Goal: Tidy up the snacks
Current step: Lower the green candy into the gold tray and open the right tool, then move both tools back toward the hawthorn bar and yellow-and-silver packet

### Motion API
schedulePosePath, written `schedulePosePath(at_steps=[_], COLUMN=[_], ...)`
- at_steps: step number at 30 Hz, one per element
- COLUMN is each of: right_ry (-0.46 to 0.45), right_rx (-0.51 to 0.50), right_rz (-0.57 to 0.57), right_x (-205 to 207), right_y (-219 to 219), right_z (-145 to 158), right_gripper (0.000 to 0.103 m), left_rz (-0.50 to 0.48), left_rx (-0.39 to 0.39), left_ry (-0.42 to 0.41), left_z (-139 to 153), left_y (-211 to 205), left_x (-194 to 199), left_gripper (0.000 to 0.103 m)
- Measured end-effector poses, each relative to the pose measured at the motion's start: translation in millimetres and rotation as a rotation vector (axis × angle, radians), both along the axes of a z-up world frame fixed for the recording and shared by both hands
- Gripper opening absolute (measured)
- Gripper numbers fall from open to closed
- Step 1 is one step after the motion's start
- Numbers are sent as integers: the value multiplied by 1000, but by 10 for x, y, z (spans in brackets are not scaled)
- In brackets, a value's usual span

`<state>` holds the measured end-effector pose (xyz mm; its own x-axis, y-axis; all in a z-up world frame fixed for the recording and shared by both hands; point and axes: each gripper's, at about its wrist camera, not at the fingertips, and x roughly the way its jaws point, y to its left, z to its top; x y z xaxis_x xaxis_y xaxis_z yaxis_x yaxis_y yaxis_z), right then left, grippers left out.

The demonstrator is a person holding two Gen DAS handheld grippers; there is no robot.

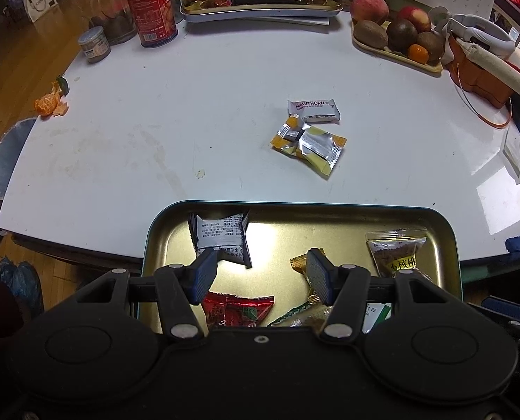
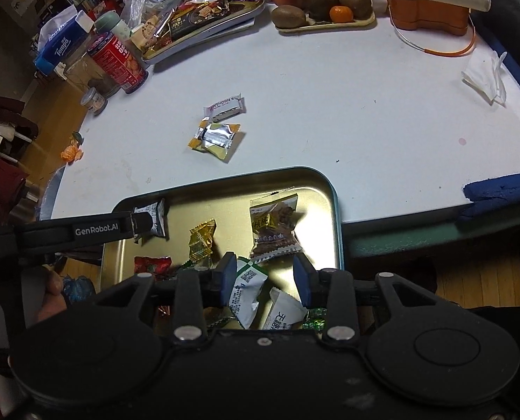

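Both claws are held over a gold metal tray (image 1: 438,224) at the near edge of the white table (image 1: 190,105). On the left, the left claw (image 1: 261,276) is spread, nothing between its blue pads; a grey-and-white packet (image 1: 221,236) lies just beyond its left finger, a red wrapper (image 1: 239,309) is seen below between the fingers, a small gold candy (image 1: 300,262) beside the right finger, and a clear nut packet (image 1: 396,252) further right. Well ahead of it, on the bare table, a white hawthorn bar (image 1: 312,110) and two yellow-and-silver packets (image 1: 309,141) are lying together, touching.

To the right, the right claw (image 2: 264,280) is likewise spread and gripping nothing; white-and-green sachets (image 2: 247,290) lie under the gap between its fingers, and the nut packet (image 2: 275,225) is just ahead. The left claw's finger (image 2: 85,232) is seen reaching in from the left side, its tip at the grey-and-white packet (image 2: 153,218).
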<state>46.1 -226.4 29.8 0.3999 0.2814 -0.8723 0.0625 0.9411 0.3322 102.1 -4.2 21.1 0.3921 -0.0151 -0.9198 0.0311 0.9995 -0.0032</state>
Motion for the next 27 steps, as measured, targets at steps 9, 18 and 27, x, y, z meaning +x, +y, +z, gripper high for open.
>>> schedulePosePath(at_steps=[9, 18, 27], right_ry=[-22, -244, -165], right_rx=[-29, -170, -104], right_rz=[12, 7, 3], right_x=[28, -51, 130], right_y=[51, 232, 253], right_z=[-37, 114, 15], right_gripper=[48, 49, 49], left_rz=[14, 45, 101], left_rx=[3, 42, 72], left_ry=[-42, -234, -341], left_z=[90, 363, 527], left_y=[16, 60, 117], left_x=[-29, -149, -220], left_gripper=[62, 62, 63])
